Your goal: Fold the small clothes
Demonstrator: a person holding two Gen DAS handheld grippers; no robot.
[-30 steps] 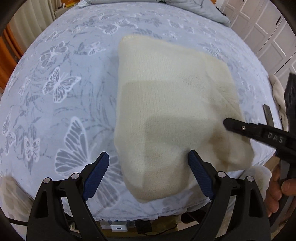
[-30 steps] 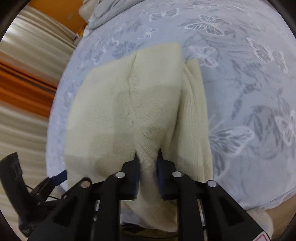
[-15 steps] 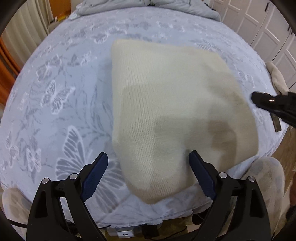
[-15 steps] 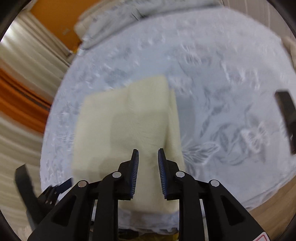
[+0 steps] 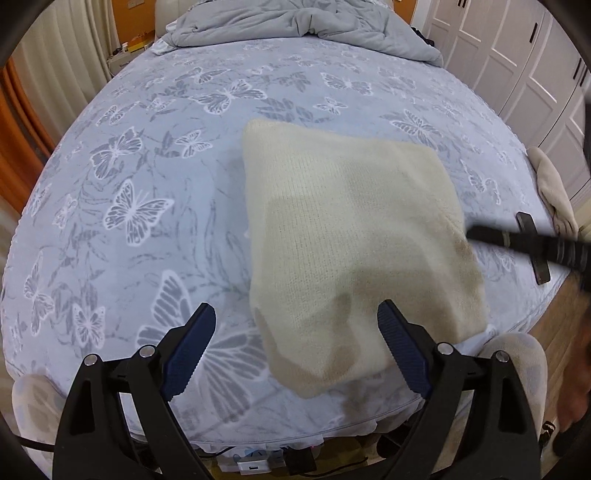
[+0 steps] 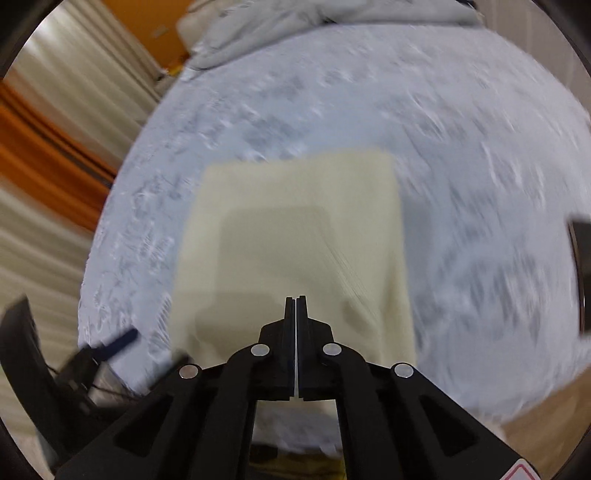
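Here the folded cream knit garment [image 5: 354, 236] lies flat near the front edge of the bed [image 5: 155, 155], on its butterfly sheet. The left gripper [image 5: 295, 336] hovers above its near corner, fingers spread wide, nothing between them. The right gripper [image 6: 296, 302] has just closed; its fingers are pressed together, empty, over the garment's near edge. A grey duvet [image 5: 295, 22] is bunched at the far end.

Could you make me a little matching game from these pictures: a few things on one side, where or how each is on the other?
Things:
1. cream knitted garment
2. crumpled grey duvet
3. left gripper
4. right gripper

States:
A. jaws wide open
B. heaped at the bed's far end
C. jaws shut, holding nothing
D. folded flat on the butterfly-print sheet

Pairs: 1-D, 2-B, 3-A, 4-C
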